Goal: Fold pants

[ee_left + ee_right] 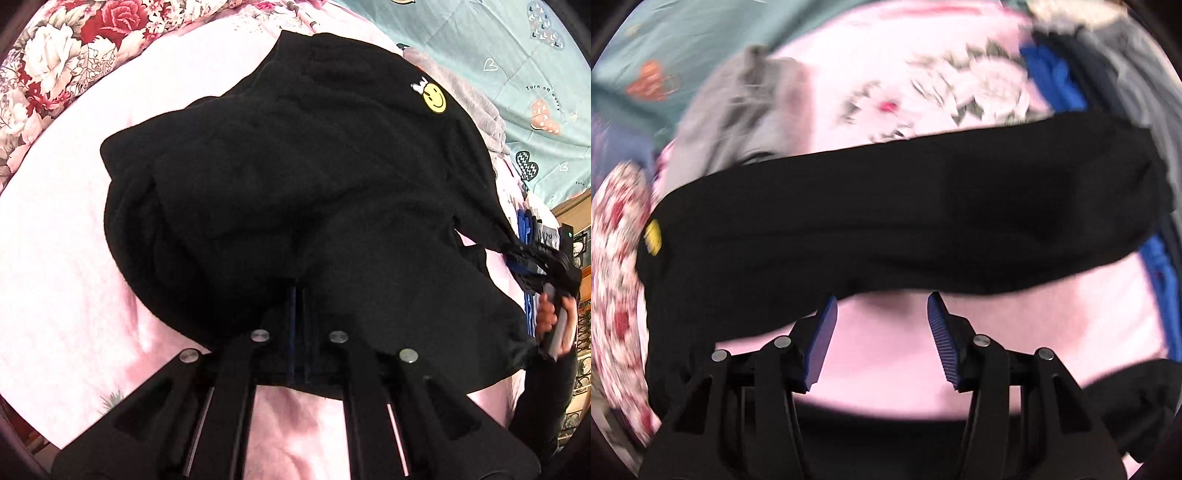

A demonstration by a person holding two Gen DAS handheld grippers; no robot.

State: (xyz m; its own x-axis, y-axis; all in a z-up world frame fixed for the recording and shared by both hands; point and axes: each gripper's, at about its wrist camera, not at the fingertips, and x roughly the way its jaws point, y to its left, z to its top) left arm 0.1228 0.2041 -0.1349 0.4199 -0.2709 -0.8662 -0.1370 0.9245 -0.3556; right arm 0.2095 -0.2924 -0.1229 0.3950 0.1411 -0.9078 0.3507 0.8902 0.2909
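Note:
Black fleece pants [295, 177] with a yellow smiley patch [435, 99] lie bunched on a pink blanket [55, 240]. My left gripper [299, 295] is shut on a fold of the pants at their near edge; the fabric hides the fingertips. In the right wrist view the pants [905, 221] stretch as a black band across the frame, and the patch [653, 232] shows at the left. My right gripper [882, 306] is open, with the blue pads [823, 339] just short of the pants' near edge and nothing between them. It also shows in the left wrist view [532, 254], at the pants' right edge.
A red and white floral quilt [55, 55] lies at the far left. A teal quilt [517, 55] lies at the far right. Grey clothing [738, 110] and blue clothing [1052, 85] lie beyond the pants. A hand [550, 317] holds the right gripper.

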